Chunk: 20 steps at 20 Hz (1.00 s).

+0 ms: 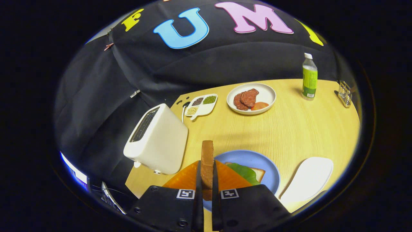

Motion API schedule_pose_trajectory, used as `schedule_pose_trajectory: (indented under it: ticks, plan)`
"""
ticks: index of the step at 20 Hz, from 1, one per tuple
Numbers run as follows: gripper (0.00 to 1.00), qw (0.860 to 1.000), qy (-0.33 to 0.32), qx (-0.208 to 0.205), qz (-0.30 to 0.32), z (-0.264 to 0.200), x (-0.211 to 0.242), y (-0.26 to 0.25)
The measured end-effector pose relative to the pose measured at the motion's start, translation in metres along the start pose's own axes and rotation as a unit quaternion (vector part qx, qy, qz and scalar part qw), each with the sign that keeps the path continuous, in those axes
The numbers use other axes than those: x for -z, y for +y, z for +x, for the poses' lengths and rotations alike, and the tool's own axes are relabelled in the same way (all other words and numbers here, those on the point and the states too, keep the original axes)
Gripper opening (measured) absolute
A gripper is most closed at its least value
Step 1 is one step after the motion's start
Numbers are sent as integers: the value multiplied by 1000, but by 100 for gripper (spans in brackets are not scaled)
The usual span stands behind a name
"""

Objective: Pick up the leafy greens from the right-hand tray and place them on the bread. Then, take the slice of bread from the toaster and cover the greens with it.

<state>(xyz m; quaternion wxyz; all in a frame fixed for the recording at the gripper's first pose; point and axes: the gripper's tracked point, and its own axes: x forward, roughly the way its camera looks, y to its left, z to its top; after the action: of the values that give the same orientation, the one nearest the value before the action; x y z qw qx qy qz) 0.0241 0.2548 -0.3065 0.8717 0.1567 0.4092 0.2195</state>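
Wooden tabletop (pixel 289 129) beneath: gripper (pixel 207 180) clamps an upright bread slice (pixel 207 161) above the blue plate's (pixel 254 159) leafy greens (pixel 244 172), beside the toaster (pixel 157 140).

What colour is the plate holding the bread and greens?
Light blue plate, seen in the gripper view, just beyond the gripper shut on the bread slice.

The brown toasted slice of bread (pixel 207 161) stood upright on its edge, pinched between the two black fingers of the hand-held gripper (pixel 207 180). Just beyond the fingers lay the flat green leafy greens (pixel 243 171) on a pale square slice of bread (pixel 259 173), which rested on a round blue plate (pixel 254 158). The white boxy toaster (pixel 156 139) stood near the plate. The white oval tray (pixel 307 179) lay beside the plate.
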Motion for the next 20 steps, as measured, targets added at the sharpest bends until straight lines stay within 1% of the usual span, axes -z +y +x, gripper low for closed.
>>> schedule_pose_trajectory:
  ticks: [4,6,8,9,11,13,15,16,18,19,20]
  plan:
    - [14,999,8,7,43,6,11,-21]
    - [14,999,12,26,43,5,15,-33]
    - [17,998,17,38,39,0,18,-42]
    - [25,998,20,48,33,2,24,-46]
    - [39,997,22,68,19,-8,30,-59]
    - [61,997,22,75,11,-14,33,-65]
    - [93,997,17,81,2,-22,34,-70]
    - [98,996,13,84,-2,-29,32,-73]
    - [97,996,7,87,-6,-40,29,-78]
    - [99,996,1,89,-8,-45,28,-79]
    - [99,996,-9,92,-11,-53,22,-81]
